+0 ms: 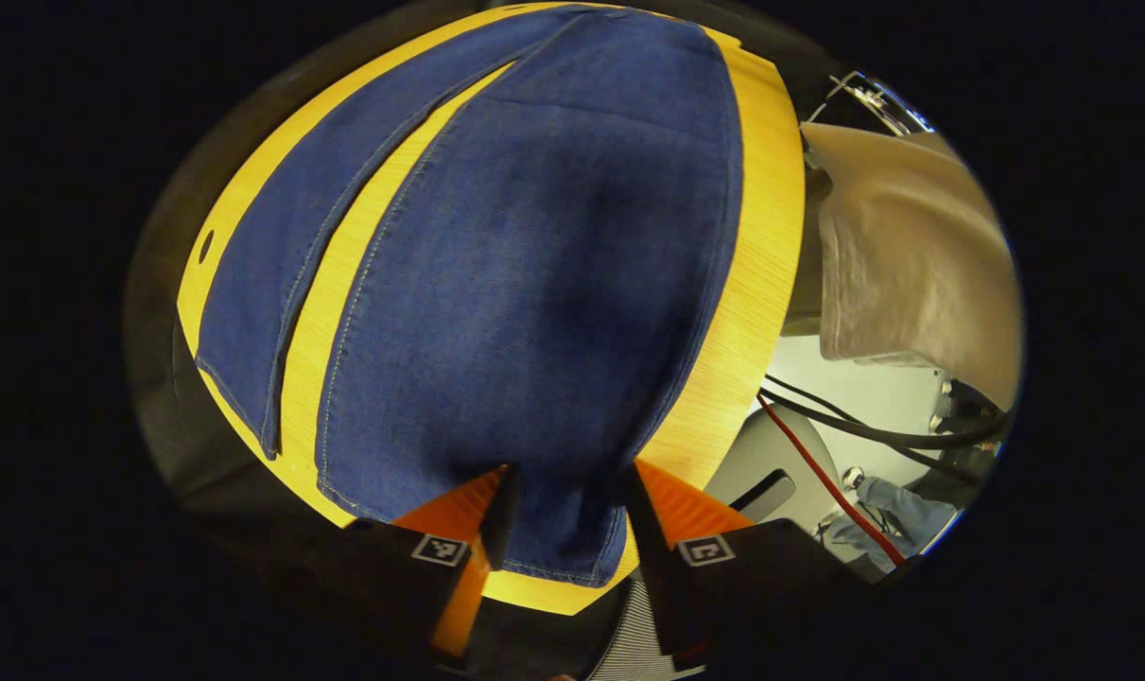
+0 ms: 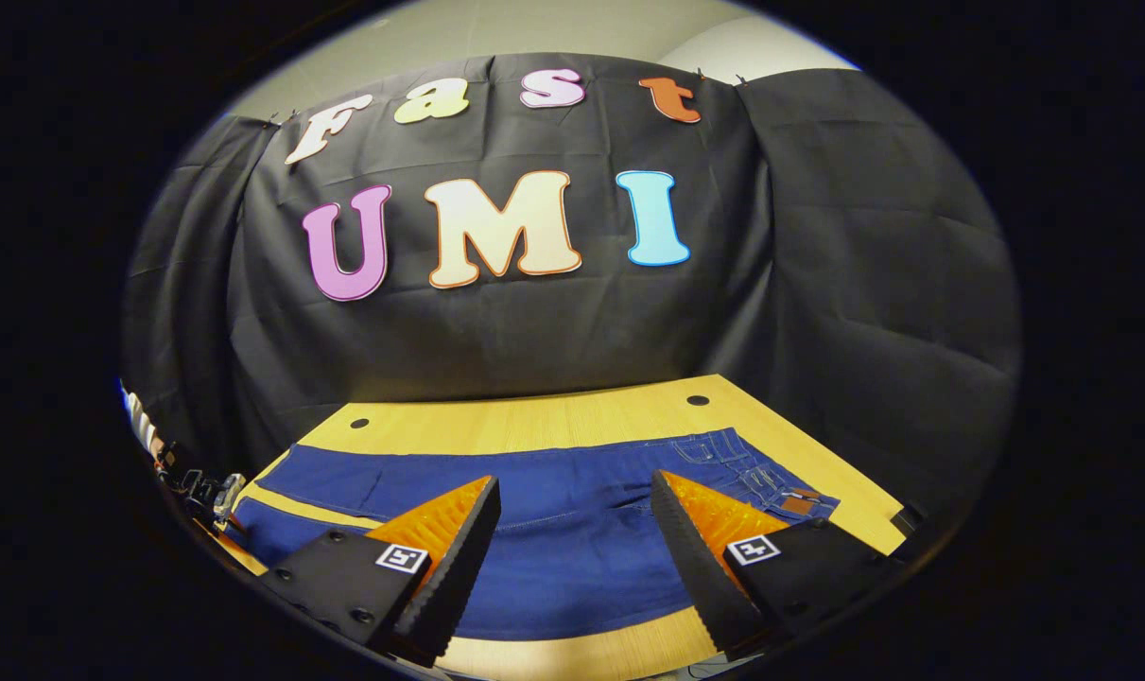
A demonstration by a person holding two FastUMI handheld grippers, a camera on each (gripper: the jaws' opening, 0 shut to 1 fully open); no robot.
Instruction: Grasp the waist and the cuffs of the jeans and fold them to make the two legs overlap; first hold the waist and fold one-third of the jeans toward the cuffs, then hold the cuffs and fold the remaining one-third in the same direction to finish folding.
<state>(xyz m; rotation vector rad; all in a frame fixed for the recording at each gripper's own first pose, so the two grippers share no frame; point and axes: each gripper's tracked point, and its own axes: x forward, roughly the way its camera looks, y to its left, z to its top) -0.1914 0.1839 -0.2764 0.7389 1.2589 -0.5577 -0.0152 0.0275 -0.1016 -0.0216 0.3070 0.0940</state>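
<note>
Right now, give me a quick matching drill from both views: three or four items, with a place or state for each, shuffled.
Items:
1. left tongs
2. right tongs
3. jeans
4. beige cloth

States:
A. spread flat on the yellow table, legs apart
B. open, above the waist end of the jeans
C. off the table's edge, beside it
D. open, straddling a leg's cuff end

Pairs: 1-D, 2-B, 3-A, 4-C
</note>
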